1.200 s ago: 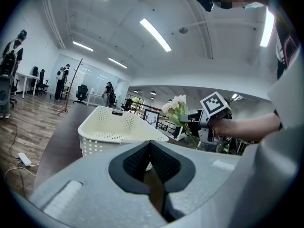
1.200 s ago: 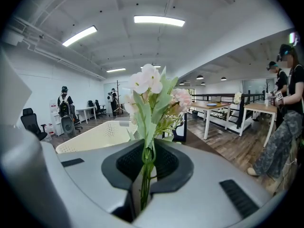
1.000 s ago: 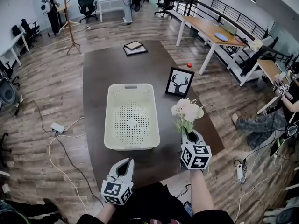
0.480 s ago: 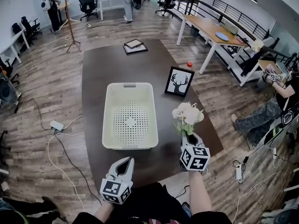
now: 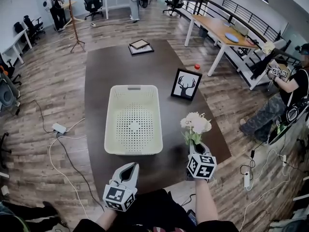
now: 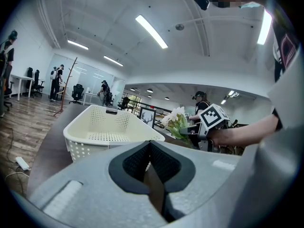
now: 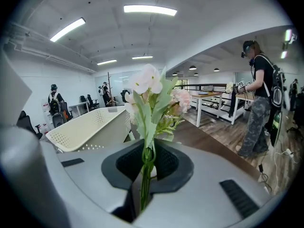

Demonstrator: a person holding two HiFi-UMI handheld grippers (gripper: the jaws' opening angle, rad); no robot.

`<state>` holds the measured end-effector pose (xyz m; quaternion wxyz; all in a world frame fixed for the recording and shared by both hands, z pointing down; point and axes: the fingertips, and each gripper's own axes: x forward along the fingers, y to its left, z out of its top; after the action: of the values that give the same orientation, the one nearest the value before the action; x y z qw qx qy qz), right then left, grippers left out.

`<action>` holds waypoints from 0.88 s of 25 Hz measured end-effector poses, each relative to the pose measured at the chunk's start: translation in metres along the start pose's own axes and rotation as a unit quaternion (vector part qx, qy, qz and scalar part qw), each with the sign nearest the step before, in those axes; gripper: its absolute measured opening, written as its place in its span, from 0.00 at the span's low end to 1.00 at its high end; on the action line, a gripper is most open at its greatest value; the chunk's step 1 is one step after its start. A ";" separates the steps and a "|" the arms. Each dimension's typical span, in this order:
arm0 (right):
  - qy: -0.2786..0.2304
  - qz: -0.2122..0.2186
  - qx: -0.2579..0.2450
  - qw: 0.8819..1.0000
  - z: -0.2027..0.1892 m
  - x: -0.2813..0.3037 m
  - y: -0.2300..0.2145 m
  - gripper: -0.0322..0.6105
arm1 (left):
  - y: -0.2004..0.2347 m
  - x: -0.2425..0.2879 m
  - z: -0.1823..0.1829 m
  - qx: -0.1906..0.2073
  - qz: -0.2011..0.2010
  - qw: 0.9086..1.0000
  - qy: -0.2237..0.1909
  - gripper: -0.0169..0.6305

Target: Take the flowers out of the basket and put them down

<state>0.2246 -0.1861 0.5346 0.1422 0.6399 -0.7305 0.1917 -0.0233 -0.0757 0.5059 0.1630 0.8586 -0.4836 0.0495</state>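
**One bunch out of the basket, held at the right**

Little of the grip is showing from the head view: the right gripper's (image 5: 194,144) marker cube is covering its body, and the stem ends are disappearing between the fingers. Whether the stems are reaching the counter (image 5: 104,76) cannot be told. The right gripper view is settling the grip: the fingers (image 7: 130,164) are pressing nearly closed on the thin green stems of the flowers (image 7: 152,94), which are standing upright. The left gripper (image 5: 129,168) is hovering at the near counter edge, its fingers (image 6: 137,161) sitting almost together with nothing between them. Both forearms are being cut off by the bottom of the head view.

The flowers (image 5: 195,124) are standing over the counter's near right part, right of the basket (image 5: 133,88) and apart from it, nearer than the deer picture (image 5: 186,85).

Against a second ago, the bunch is sitting nearer the person, while the left gripper and the basket are keeping their places.
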 end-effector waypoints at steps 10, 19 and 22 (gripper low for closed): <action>0.028 -0.006 0.018 0.999 -0.026 0.014 -0.017 0.11 | 0.006 -0.001 -0.003 -0.002 0.018 1.000 0.010 0.04; 0.055 -0.006 0.031 0.998 -0.054 0.030 -0.026 0.11 | 0.011 0.001 -0.009 -0.003 0.033 0.999 0.019 0.04; 0.063 -0.007 0.036 0.997 -0.061 0.036 -0.030 0.11 | 0.012 0.003 -0.010 -0.004 0.038 0.999 0.022 0.04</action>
<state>0.2466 -0.1930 0.6079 0.1661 0.6360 -0.7086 0.2563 -0.0310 -0.0808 0.5190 0.1755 0.8378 -0.5120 0.0724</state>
